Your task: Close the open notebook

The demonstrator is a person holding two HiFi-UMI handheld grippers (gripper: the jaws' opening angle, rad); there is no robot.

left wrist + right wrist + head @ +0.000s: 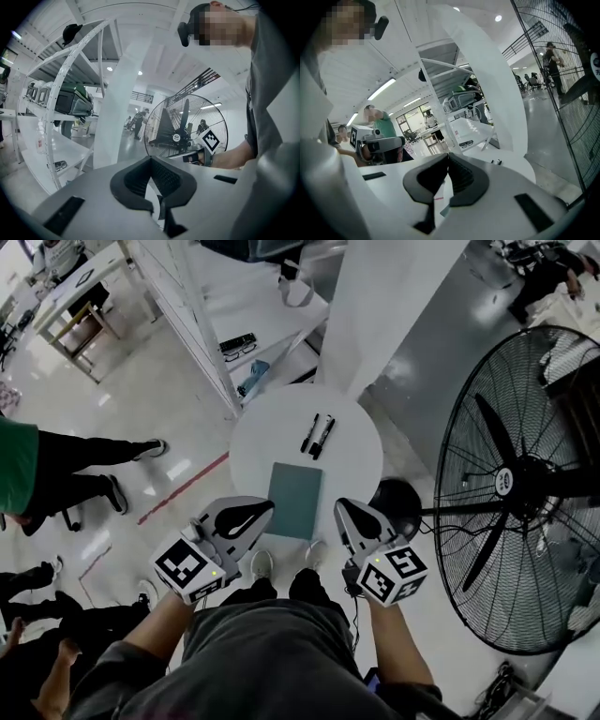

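The teal notebook (293,499) lies shut and flat on the round white table (272,432), near its front edge. Two black pens (317,435) rest beyond it. My left gripper (251,515) hangs above the table's front left edge, shut, with nothing between its pads (151,161). My right gripper (351,516) hovers above the front right edge, also shut and empty, its pads (449,161) pressed together. Neither touches the notebook. Each gripper view shows the other gripper, the right gripper (206,146) in one and the left gripper (380,145) in the other, held up in the air.
A large black floor fan (525,484) stands close on the right, its dark base (398,498) beside the table. A white shelving rack (216,324) and a white column (394,306) stand behind the table. People (56,465) stand at the left.
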